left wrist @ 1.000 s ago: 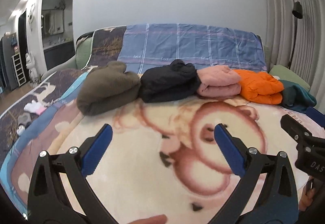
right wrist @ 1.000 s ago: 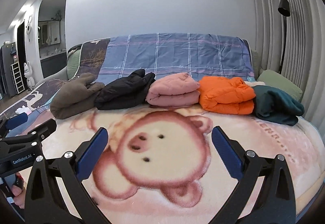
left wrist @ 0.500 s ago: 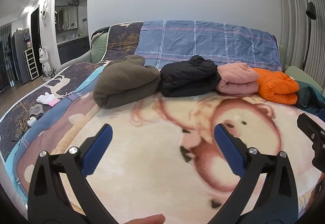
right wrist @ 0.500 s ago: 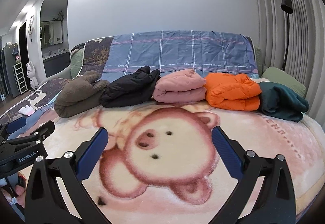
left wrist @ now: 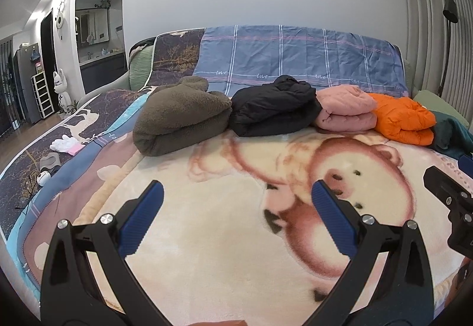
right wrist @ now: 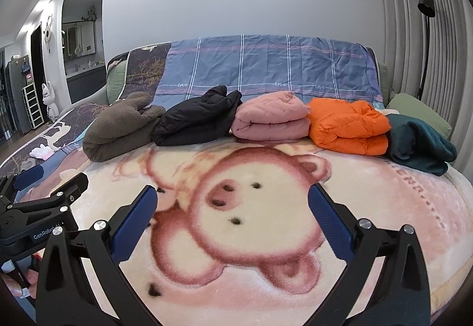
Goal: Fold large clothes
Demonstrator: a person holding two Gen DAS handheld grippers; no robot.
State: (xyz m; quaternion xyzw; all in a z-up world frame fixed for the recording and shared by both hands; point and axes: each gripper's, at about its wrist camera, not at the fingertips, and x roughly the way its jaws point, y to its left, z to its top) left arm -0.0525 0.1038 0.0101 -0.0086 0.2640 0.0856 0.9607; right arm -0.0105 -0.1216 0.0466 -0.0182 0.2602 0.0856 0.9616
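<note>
Five folded garments lie in a row across the far side of the pig blanket [right wrist: 369, 207], well beyond both grippers' jaws and touching neither. Counted along the row in the right wrist view: one brown fleece bundle [right wrist: 118, 128], one black jacket [right wrist: 198, 122], one pink quilted piece [right wrist: 270, 117], one orange puffer jacket [right wrist: 348, 126] and one dark teal garment [right wrist: 419, 147]. Each rests against its neighbour; the brown one sits at the blanket's left edge, the teal one at its right edge.

The left gripper [left wrist: 235, 209] hovers above the blanket's near part, jaws spread wide, nothing between them; ahead of it lie the brown bundle [left wrist: 180, 122] and the black jacket [left wrist: 275, 107]. The right gripper [right wrist: 232, 212] hovers likewise over the pig's snout, jaws spread and empty.

Behind the row, one blue plaid sheet [right wrist: 266, 66] drapes the headboard. One green pillow [right wrist: 419, 111] sits behind the teal garment. Left of the blanket, small white and pink items [left wrist: 66, 145] lie on the dark bedspread [left wrist: 29, 166].
</note>
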